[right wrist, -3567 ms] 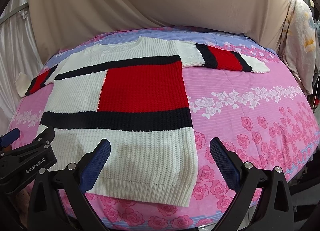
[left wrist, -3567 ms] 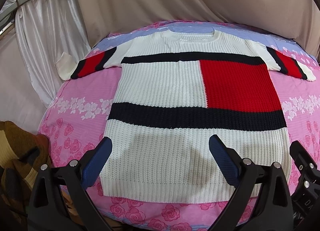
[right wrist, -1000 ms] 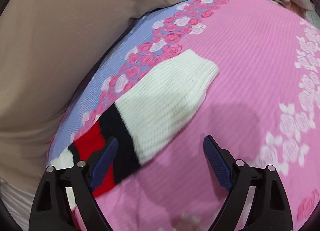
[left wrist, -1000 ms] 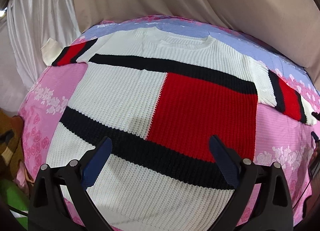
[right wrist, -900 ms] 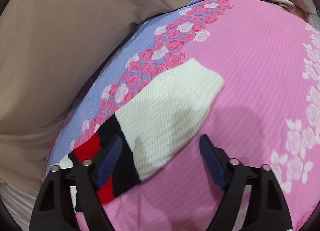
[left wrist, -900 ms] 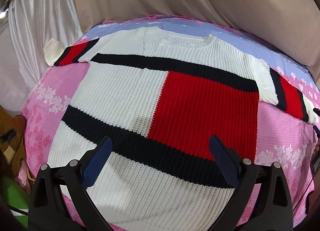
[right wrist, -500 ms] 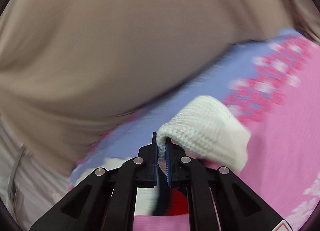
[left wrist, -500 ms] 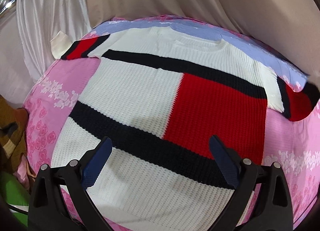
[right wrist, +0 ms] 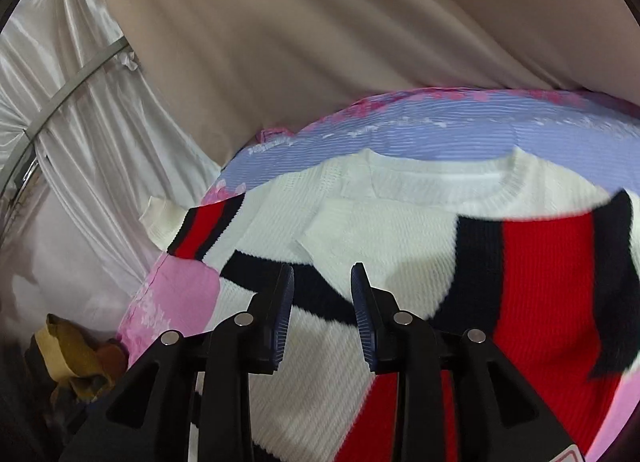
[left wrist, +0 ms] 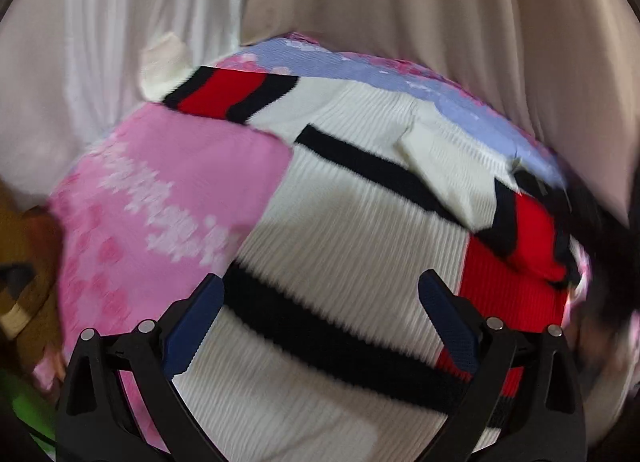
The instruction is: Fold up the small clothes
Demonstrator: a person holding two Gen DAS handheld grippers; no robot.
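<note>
A white knit sweater (left wrist: pixel 352 214) with black bands and a red block lies flat on the pink floral sheet (left wrist: pixel 168 182). Its right sleeve (right wrist: pixel 420 246) is folded inward across the chest, white cuff near the collar; it also shows in the left wrist view (left wrist: pixel 452 166). The left sleeve (left wrist: pixel 224 92) still lies spread out toward the curtain. My right gripper (right wrist: pixel 322 282) hovers just over the folded cuff, jaws partly apart and empty. My left gripper (left wrist: pixel 320 302) is open and empty above the sweater's lower body.
Beige and white curtains (right wrist: pixel 280 42) hang behind the bed. A lilac strip of sheet (right wrist: pixel 400 130) lies beyond the collar. Brown and yellow cloth (right wrist: pixel 76 354) is piled off the bed's left edge, also visible in the left wrist view (left wrist: pixel 24 262).
My right gripper carried the right sleeve's cuff across the chest and has let it go, jaws now parted. My left gripper has shifted left over the sweater.
</note>
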